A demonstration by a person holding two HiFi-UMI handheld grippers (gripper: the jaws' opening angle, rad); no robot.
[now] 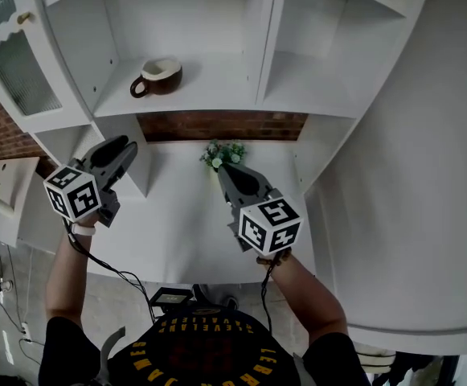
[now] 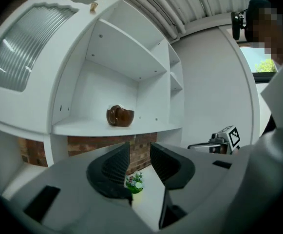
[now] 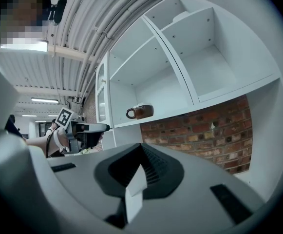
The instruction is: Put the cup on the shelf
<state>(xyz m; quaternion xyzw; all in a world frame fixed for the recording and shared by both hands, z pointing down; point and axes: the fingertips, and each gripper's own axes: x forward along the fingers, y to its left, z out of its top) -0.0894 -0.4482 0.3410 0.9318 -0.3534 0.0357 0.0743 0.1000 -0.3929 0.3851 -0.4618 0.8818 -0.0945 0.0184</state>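
A brown cup (image 1: 157, 77) with a pale inside stands upright on the white shelf (image 1: 217, 91), handle to the left, free of both grippers. The left gripper view shows this cup (image 2: 120, 115) ahead and above the jaws; in the right gripper view the cup (image 3: 141, 111) sits to the upper left. My left gripper (image 1: 126, 145) hovers below the shelf's front edge, open, with nothing between its jaws (image 2: 140, 156). My right gripper (image 1: 223, 170) is shut and empty over the counter, its jaws (image 3: 141, 149) meeting at the tip.
A small pot of flowers (image 1: 223, 153) stands on the white counter (image 1: 177, 223) against the brick back wall (image 1: 221, 125). An upright divider (image 1: 267, 39) splits the shelf. A ribbed-glass cabinet door (image 1: 20, 71) hangs at the left, with a low side table (image 1: 4, 175) beyond.
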